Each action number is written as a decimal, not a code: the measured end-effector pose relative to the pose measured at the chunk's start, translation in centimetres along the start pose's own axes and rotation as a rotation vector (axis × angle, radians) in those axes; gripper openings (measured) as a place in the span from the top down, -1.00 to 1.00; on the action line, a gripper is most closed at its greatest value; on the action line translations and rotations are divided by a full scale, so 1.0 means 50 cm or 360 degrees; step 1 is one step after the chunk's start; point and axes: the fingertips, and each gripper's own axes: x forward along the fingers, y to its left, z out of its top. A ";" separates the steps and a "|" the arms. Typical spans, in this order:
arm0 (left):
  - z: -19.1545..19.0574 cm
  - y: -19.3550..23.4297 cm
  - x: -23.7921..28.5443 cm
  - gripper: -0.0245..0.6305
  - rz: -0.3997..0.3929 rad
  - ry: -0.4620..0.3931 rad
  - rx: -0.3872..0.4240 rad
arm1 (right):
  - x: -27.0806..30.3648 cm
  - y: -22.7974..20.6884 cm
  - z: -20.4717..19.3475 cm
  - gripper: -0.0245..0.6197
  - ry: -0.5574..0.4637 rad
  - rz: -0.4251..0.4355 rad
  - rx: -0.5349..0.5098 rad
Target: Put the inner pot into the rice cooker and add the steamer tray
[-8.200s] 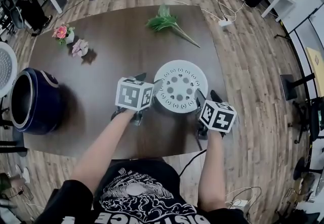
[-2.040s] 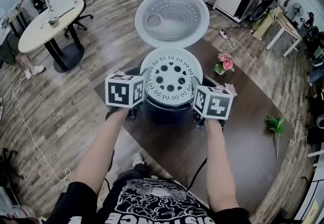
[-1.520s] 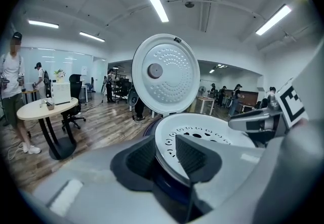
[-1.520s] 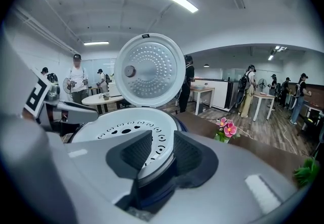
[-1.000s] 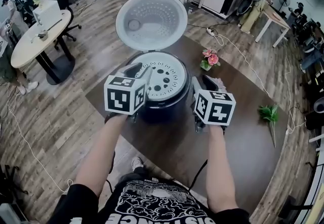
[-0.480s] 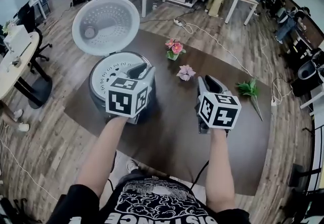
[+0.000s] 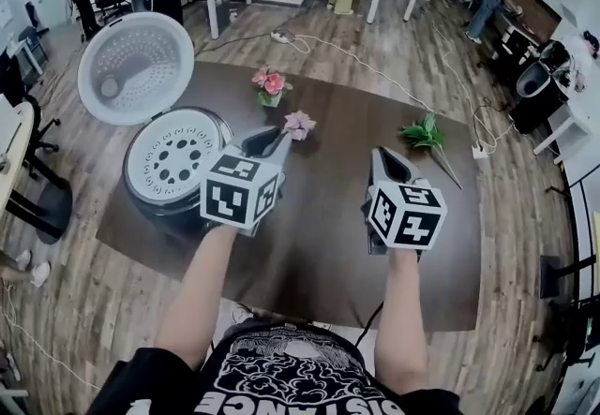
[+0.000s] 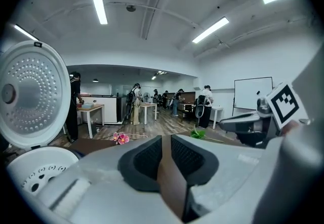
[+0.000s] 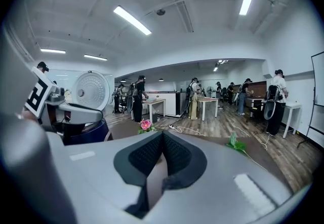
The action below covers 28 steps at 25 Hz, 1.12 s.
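Head down, others level — sharing cooker (image 7: 136,66).

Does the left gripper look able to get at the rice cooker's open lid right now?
Probably yes. The left gripper, its fingers just closing on nothing, hangs beside the rice cooker, and nothing stands between it and the raised lid.

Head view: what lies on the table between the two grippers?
Nothing: the head view shows bare brown table between the left gripper, whose empty jaws have just been closing, and the right gripper, shut on nothing.
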 end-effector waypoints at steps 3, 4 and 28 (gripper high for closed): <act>0.005 -0.014 0.007 0.79 -0.0040 0.0001 0.0015 | -0.024 -0.021 0.007 0.93 -0.0031 -0.0042 0.0017; 0.006 -0.015 0.007 0.82 -0.0046 -0.0002 0.0019 | -0.030 -0.024 0.010 0.93 -0.0039 -0.0050 0.0012; -0.015 0.002 -0.004 0.92 -0.0058 -0.0017 -0.0037 | -0.072 -0.053 -0.007 0.93 -0.0045 -0.0075 -0.0005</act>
